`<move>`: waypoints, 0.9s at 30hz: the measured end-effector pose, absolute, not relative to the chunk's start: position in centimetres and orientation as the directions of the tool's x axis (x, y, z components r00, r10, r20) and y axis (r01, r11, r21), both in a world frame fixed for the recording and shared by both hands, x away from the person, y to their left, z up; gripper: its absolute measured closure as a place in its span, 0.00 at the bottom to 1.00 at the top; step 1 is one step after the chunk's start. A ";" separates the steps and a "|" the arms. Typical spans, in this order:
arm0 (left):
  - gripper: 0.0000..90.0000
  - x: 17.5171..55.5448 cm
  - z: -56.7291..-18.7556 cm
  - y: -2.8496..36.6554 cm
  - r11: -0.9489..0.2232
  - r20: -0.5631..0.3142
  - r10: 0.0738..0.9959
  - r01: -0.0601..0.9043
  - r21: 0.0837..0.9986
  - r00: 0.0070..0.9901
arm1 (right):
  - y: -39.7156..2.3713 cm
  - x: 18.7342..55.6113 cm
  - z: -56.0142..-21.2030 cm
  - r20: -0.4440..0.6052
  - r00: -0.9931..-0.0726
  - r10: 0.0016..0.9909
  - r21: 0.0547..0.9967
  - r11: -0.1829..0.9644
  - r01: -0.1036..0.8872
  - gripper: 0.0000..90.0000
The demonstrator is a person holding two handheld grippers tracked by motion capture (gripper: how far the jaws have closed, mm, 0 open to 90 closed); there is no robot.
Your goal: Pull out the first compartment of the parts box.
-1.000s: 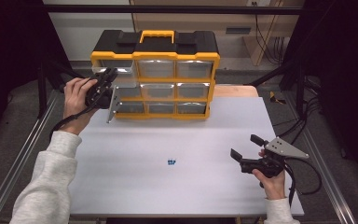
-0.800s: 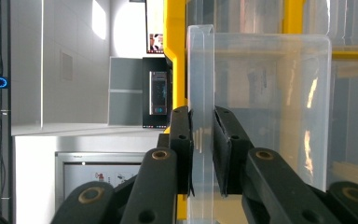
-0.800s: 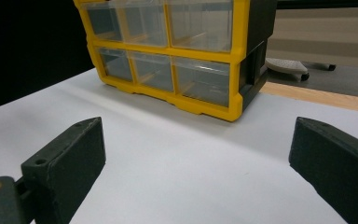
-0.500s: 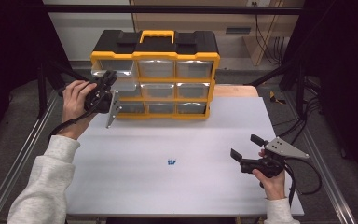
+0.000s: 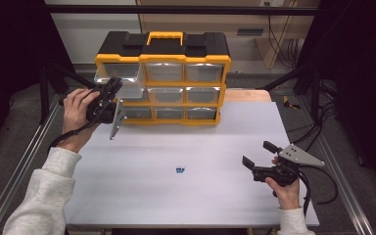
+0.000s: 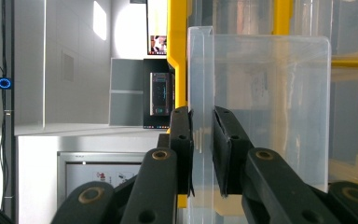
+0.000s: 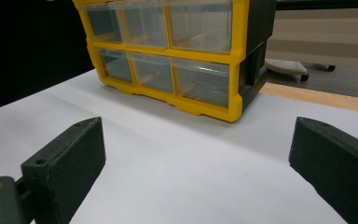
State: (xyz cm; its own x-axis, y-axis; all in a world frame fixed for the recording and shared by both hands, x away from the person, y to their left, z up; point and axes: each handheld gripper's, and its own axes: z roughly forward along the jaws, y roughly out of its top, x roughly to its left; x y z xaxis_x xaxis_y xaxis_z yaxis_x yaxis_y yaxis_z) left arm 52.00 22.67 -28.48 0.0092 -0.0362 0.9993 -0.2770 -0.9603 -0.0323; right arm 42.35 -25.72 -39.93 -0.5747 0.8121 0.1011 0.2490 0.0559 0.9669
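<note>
Pinching the front wall of the clear top-left drawer [image 5: 120, 73] with the left gripper [image 5: 113, 87]: jaws pressed onto the thin plastic from either side, one pad in front and one inside, as seen close up in the left gripper view [image 6: 203, 116]. Gripped at the drawer's outer corner, apparently so as to slide it straight along its slot. Drawer [image 6: 270, 93] standing partly out of the yellow-and-black drawer cabinet [image 5: 161, 57], jutting past the cabinet's front at its left end, beyond the left edge of the white table [image 5: 200, 142].

Parked near the table's front right corner, the right gripper [image 5: 256, 153]: jaws spread wide, nothing between them, aimed across the surface toward the cabinet [image 7: 186, 56], probably held ready and out of the way.

Lying loose near the middle of the surface, toward the front edge, some tiny blue parts [image 5: 178, 171], well apart from both grippers; too small to name more exactly.

Room: broad bare surface between the cabinet's front and the front edge, so plenty of travel for the drawer. Tight only at the left, where the hand hangs at the table's left edge beside the side rail.
</note>
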 end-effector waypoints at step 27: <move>0.86 49.9 -28.8 22.9 -0.956 0.998 -0.039 -0.293 -0.026 0.040 | -25.6 42.3 -39.9 0.102 -0.577 0.810 0.967 0.054 0.247 0.04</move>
